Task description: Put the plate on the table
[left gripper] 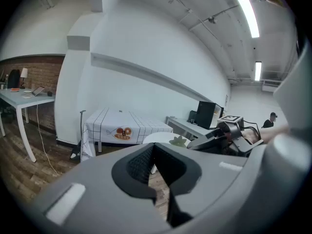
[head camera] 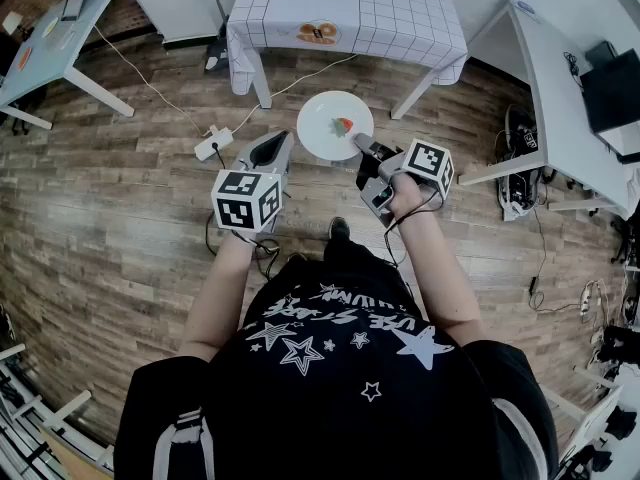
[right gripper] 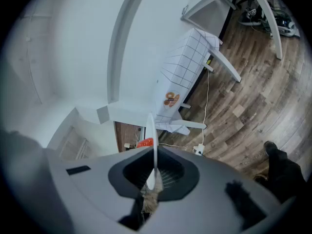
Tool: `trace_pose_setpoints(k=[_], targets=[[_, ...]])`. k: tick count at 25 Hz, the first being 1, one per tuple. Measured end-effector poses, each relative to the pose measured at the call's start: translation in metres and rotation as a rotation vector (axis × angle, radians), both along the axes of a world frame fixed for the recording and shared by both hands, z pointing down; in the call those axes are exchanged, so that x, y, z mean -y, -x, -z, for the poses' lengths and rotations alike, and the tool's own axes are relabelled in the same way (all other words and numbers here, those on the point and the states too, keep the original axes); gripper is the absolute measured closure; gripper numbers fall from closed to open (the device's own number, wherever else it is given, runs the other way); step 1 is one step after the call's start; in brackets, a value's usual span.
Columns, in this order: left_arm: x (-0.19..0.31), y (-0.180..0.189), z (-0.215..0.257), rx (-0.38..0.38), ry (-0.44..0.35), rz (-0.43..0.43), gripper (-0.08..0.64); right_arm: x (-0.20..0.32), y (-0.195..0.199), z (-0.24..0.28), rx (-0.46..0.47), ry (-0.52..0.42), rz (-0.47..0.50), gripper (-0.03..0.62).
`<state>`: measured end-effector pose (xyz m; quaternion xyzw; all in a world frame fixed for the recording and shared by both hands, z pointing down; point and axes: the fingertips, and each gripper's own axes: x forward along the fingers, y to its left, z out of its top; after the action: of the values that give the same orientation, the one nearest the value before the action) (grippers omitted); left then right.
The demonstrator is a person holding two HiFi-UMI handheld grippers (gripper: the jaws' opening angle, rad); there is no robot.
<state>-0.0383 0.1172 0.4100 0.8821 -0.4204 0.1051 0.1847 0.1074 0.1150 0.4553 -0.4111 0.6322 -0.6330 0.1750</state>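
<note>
A white plate (head camera: 330, 123) with a small red and green picture hangs over the wooden floor, in front of the table with the white checked cloth (head camera: 345, 8). My right gripper (head camera: 366, 148) is shut on the plate's near right rim. In the right gripper view the plate (right gripper: 152, 135) stands edge-on between the jaws of the right gripper (right gripper: 152, 179), with the table (right gripper: 183, 77) farther off. My left gripper (head camera: 270, 151) is left of the plate, apart from it, shut and holding nothing. The left gripper view shows its jaws together (left gripper: 156, 179), the plate (left gripper: 158, 138) and the table (left gripper: 122, 128) ahead.
A white power strip (head camera: 213, 145) and cables lie on the floor left of the plate. A pale desk (head camera: 50, 38) stands at the far left, a white desk (head camera: 560, 98) with a dark monitor (head camera: 612, 88) at the right. My shoe (head camera: 340, 230) is below the grippers.
</note>
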Motion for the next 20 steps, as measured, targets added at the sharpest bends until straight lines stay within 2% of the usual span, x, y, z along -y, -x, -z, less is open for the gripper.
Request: trace_pose_setpoints(k=[14,20], targets=[[0.029,-0.036,-0.005,0.021,-0.003,0.017,0.551,0.026,-0.037,0.006,0.055,-0.034,0.002,0.571],[0.042,-0.052,-0.006,0.05,0.003,0.035,0.551,0.043,-0.06,0.001,0.062,-0.017,0.009,0.571]])
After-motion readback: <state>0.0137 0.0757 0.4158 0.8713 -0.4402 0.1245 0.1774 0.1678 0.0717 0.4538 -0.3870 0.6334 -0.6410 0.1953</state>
